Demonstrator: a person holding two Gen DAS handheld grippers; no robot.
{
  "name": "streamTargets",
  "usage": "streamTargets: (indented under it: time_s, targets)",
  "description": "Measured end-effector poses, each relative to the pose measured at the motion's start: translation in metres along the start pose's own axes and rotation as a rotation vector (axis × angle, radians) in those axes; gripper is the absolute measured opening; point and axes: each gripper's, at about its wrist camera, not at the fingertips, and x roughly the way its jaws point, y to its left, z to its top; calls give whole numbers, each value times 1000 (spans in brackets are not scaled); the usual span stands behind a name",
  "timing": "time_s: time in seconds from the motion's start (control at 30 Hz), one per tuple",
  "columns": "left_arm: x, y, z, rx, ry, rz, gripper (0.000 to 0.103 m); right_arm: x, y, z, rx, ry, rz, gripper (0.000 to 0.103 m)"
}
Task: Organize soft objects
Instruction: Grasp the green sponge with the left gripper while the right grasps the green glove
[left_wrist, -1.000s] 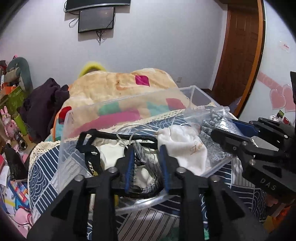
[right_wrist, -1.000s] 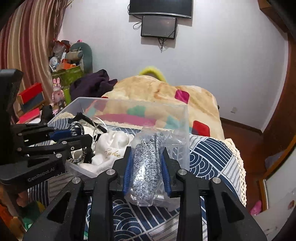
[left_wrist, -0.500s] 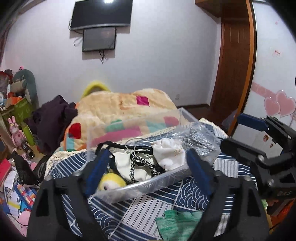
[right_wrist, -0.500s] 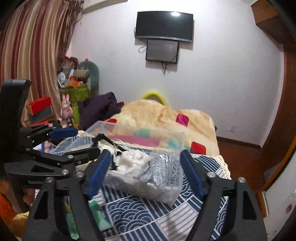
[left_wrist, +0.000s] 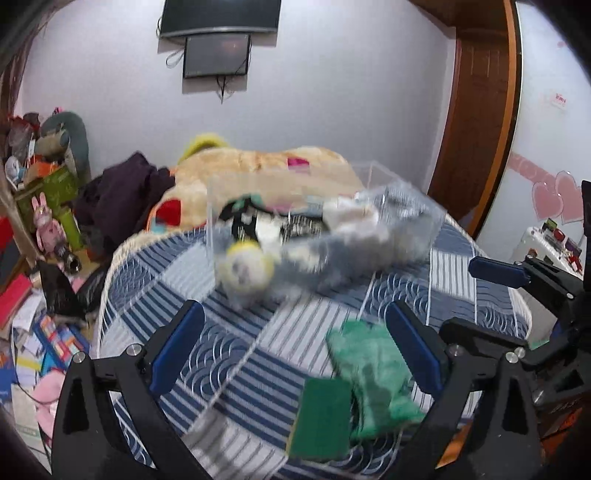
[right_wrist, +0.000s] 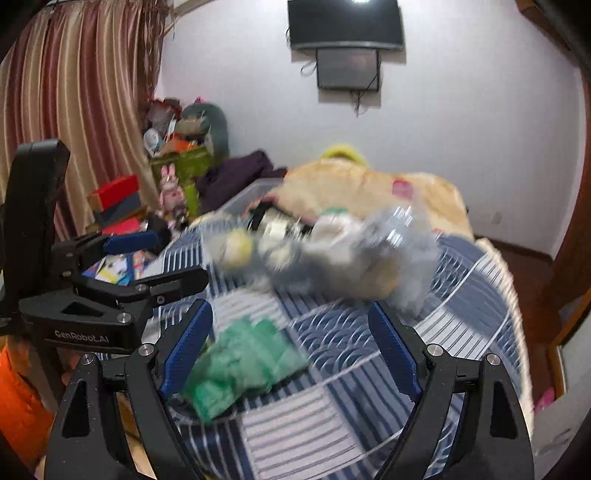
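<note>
Clear bin & contents smeared by motion blur in both views; items inside can't be told apart, only a yellow-white blob at its near-left corner. Green cloth near the bed's front edge also blurred. Sponge partly cut off behind left jaws.

Right gripper has its blue-padded jaws spread wide with nothing between them, hanging over the navy-and-white patterned bedspread. A crumpled green cloth lies just by its left finger. Further back, a clear plastic bin stuffed with white and grey soft stuff, all motion-blurred. The left gripper pokes in from the left edge, jaws apart too.
</note>
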Motion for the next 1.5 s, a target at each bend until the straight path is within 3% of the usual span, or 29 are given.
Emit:
streamTargets:
  time_s: [0.2, 0.3, 0.4, 0.47, 0.57, 0.63, 0.73, 0.8, 0.93, 1.0, 1.03, 1.27, 1.5]
  targets:
    - [9, 12, -30, -41, 66, 10, 100, 25, 9, -18, 12, 84, 53, 84]
    - [9, 18, -35, -57, 73, 3, 100, 39, 14, -23, -1, 126, 67, 79]
    - [10, 17, -37, -54, 75, 1, 100, 50, 17, -28, -12, 160, 76, 61]
    - [11, 15, -38, -51, 73, -8, 100, 52, 18, -31, -13, 174, 81, 40]
    - [12, 9, -41, -46, 77, -18, 100, 45, 17, -33, 0, 163, 86, 24]
    - [14, 5, -43, -38, 81, -18, 100, 38, 14, -34, 6, 142, 64, 20]
    - [19, -2, -48, -23, 97, -31, 91, 26, 7, -32, 23, 105, 27, 17]
    - [22, -5, -49, -17, 113, -44, 77, 18, -1, -30, 42, 82, 12, 17]
    - [27, -11, -51, -30, 137, -97, 60, 5, -13, -25, 73, 42, -14, 17]
    - [26, -15, -51, -31, 139, -131, 40, 0, -19, -23, 88, 26, -23, 17]
    - [25, -18, -50, -27, 138, -146, 38, -1, -21, -22, 91, 20, -26, 17]
    - [14, -28, -41, 3, 96, -138, 36, -13, -23, -10, 94, -27, -47, 17]
    - [-1, -24, -4, 11, -6, -108, 36, -24, -32, 11, 85, -90, -68, 17]
